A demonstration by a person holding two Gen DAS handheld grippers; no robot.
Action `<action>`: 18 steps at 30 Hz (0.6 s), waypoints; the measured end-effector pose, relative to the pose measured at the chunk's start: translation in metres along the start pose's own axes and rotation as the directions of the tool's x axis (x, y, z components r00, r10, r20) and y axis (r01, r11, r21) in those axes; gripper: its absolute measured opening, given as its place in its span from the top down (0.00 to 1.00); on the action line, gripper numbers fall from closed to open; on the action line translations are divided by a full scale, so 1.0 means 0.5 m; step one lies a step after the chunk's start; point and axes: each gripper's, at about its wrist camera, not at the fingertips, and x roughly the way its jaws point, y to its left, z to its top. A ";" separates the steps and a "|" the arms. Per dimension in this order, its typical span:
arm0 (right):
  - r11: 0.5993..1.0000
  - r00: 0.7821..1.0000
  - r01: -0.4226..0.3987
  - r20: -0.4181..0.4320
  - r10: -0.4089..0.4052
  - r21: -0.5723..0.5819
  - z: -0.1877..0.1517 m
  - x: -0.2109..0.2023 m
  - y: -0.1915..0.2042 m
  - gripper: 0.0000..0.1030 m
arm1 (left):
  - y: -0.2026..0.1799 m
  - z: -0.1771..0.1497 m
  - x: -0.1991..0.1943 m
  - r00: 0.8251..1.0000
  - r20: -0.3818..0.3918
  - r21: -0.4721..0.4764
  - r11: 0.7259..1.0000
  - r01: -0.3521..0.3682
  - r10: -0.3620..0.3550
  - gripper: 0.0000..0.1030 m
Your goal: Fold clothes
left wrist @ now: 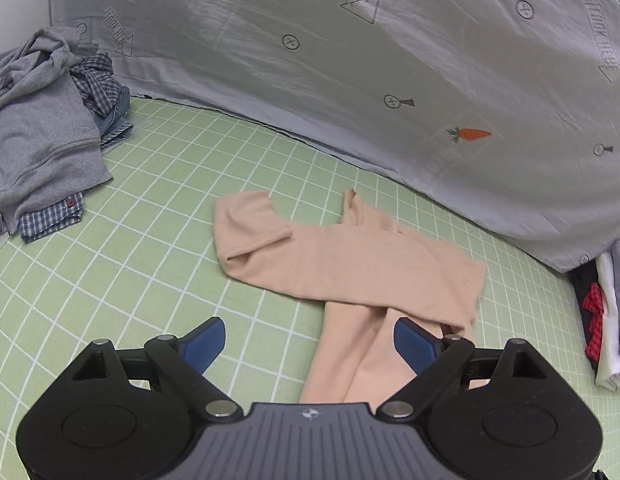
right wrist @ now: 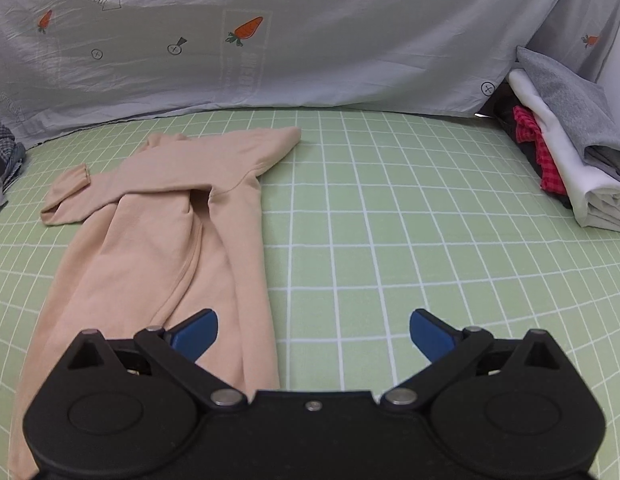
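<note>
A peach long-sleeved top (left wrist: 350,264) lies on the green grid mat (left wrist: 149,240), its sleeves folded across the body. My left gripper (left wrist: 310,344) hangs open above the mat, its right blue pad over the top's lower part and its left pad over bare mat. Nothing is gripped. In the right wrist view the same top (right wrist: 157,232) lies to the left. My right gripper (right wrist: 314,336) stands wide open above it, with the left pad over the top's right edge and the right pad over bare mat (right wrist: 390,220).
A heap of unfolded clothes (left wrist: 41,132), grey hoodie on checked shirts, sits at the mat's left. A stack of folded garments (right wrist: 562,152), grey, white and red-checked, stands at the right. A pale sheet with carrot prints (left wrist: 350,60) hangs behind.
</note>
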 end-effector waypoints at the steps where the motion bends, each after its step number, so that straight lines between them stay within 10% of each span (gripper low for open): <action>1: 1.000 1.000 0.004 -0.004 -0.004 -0.008 -0.016 -0.005 0.005 0.00 | -0.002 -0.012 -0.013 1.000 0.001 0.018 1.000 -0.004 0.004 0.11; 8: 0.999 1.000 0.028 -0.007 -0.028 -0.030 -0.089 -0.038 0.023 0.08 | 0.023 -0.093 -0.073 0.997 -0.024 0.041 0.997 -0.070 0.071 0.11; 18: 0.998 0.994 -0.067 -0.083 0.065 -0.023 -0.155 -0.034 0.031 0.80 | 0.080 -0.206 -0.138 0.984 -0.093 0.005 0.988 -0.152 0.151 0.11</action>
